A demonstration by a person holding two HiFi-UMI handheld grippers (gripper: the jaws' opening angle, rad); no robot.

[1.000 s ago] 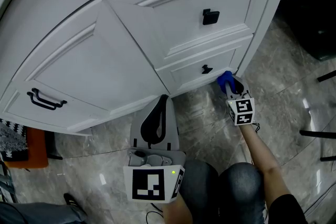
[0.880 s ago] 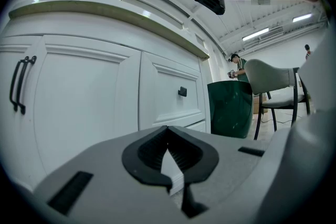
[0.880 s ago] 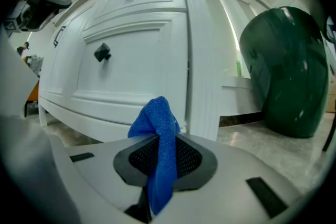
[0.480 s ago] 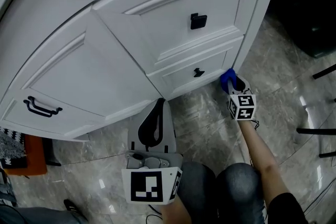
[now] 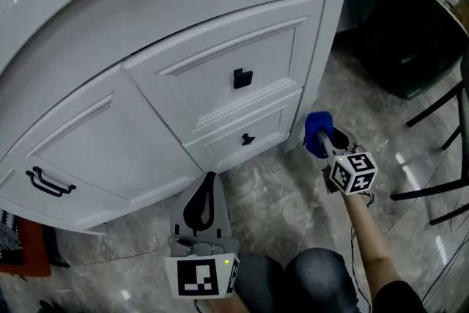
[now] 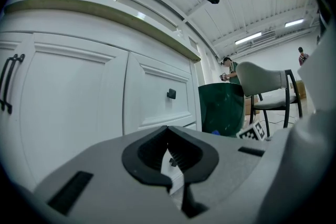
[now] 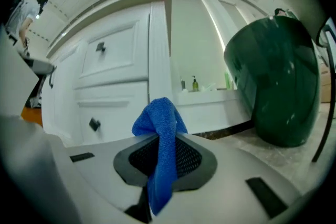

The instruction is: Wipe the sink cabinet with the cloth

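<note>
Down at the right corner post of the white sink cabinet [image 5: 146, 113], the right gripper [image 5: 327, 140] has its jaws pinched on a blue cloth [image 5: 316, 130]. The cloth is just beside the post, though whether it touches cannot be told. It looks soft, light and limp: a folded bunch stands above the jaws and a loose tail hangs below. It should give under pressure and follow the raised mouldings, and the grip across the middle of the fold looks sound, provided the bunch and not the jaw tips meets the paint. The left gripper [image 5: 204, 205] waits low near the person's knees, jaws pressed together on nothing. Black knobs on the upper drawer [image 5: 242, 78] and lower drawer [image 5: 248, 138], and the door handle [image 5: 50, 182], could snag the cloth. A dark green bin [image 7: 273, 86] and chair legs [image 5: 432, 190] crowd the cabinet's right side.
</note>
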